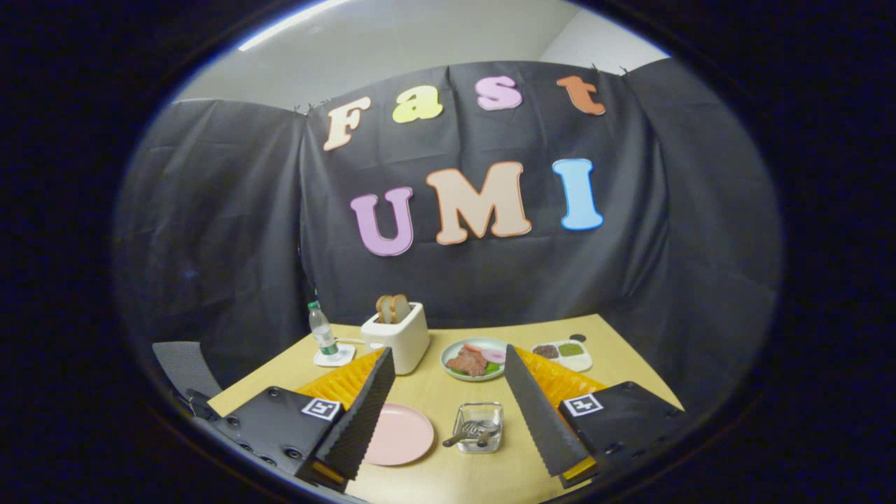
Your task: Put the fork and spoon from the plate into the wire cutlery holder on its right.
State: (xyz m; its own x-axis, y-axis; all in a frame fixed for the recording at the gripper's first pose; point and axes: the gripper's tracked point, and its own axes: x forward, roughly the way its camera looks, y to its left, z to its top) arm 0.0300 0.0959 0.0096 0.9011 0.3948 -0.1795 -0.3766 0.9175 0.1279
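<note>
Gripper spread wide, holding nothing, above tabletop. Fork + spoon already lie in wire holder, handles toward pink plate. Holder sits between fingers, just ahead. Plate bare; task looks done.

Pink plate, white toaster, tan table, black booth cloth.

— What surrounds the counter?
— Black cloth draped as the booth's wall, a pale wall above it.
— Light?
— A bright strip light on the ceiling.
</note>
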